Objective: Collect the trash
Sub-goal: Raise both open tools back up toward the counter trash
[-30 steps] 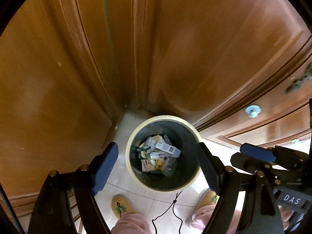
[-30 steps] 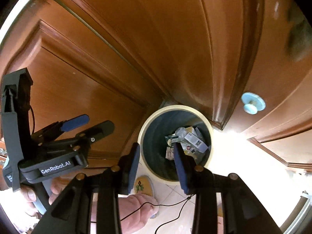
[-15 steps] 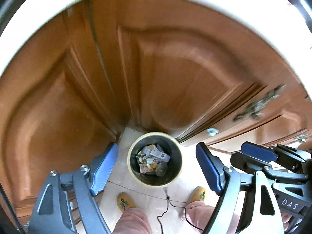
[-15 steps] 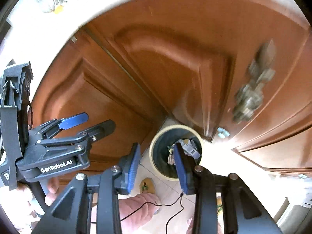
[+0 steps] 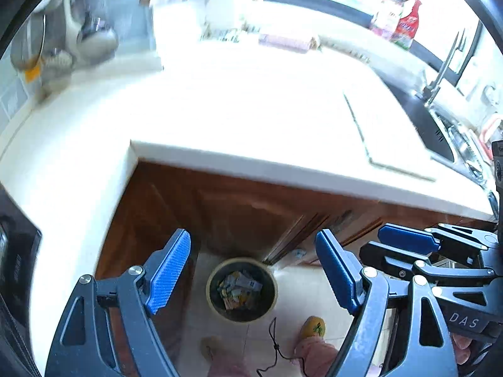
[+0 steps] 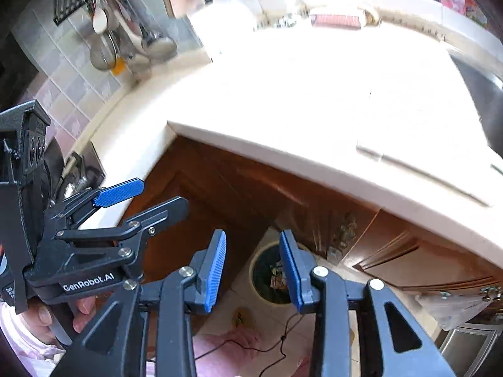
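Observation:
A round dark bin point(image 5: 220, 304) with a cream rim stands on the tiled floor in the corner of brown cabinets. Packets and wrappers point(image 5: 239, 287) lie inside it. My left gripper point(image 5: 253, 271) hangs high above the bin, open, with nothing between its blue pads. In the right wrist view the same bin point(image 6: 265, 267) shows between the fingers of my right gripper point(image 6: 253, 270), which is open with a narrower gap and holds nothing. Each gripper appears in the other's view: the right gripper point(image 5: 399, 248) at the right, the left gripper point(image 6: 141, 201) at the left.
A white L-shaped countertop point(image 5: 251, 110) juts out over the cabinets. A pale board point(image 5: 393, 132) lies on it beside a sink point(image 5: 440, 138) with a faucet point(image 5: 440, 75). Utensils point(image 5: 94, 34) hang on the tiled wall. The person's slippers point(image 5: 312, 326) and a black cable point(image 5: 273, 339) are near the bin.
Both grippers have risen well above the bin, which now looks much smaller. The countertop, sink and wall have come into view. Neither gripper's jaws have changed.

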Action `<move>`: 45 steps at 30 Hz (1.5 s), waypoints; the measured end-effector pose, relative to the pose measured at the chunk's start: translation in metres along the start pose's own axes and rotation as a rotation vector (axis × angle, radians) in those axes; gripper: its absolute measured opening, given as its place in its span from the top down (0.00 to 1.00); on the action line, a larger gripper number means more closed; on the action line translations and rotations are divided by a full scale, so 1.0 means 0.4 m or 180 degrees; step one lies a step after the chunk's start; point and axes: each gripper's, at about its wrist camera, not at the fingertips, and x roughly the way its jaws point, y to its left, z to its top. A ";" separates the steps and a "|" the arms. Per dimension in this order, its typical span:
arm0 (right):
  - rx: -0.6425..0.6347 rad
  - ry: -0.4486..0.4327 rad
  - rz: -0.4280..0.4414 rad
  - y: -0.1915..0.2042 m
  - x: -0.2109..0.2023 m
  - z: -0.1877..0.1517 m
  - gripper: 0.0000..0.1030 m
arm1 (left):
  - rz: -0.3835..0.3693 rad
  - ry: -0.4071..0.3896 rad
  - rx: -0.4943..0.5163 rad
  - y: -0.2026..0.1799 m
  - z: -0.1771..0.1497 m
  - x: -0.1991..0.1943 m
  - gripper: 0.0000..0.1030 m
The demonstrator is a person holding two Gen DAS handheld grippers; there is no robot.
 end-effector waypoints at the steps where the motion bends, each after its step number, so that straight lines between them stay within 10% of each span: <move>1: -0.0003 -0.0051 -0.0010 0.004 -0.019 0.008 0.65 | -0.0010 -0.0040 0.0018 -0.004 0.012 -0.015 0.22; 25: 0.0274 -0.1013 -0.0600 0.046 -0.314 0.248 0.65 | -0.0286 -0.0811 0.0560 -0.077 0.358 -0.247 0.17; 45: 0.0241 -0.1110 -0.0864 -0.079 -0.377 0.603 0.65 | -0.0355 -0.0586 0.0444 -0.117 0.769 -0.157 0.16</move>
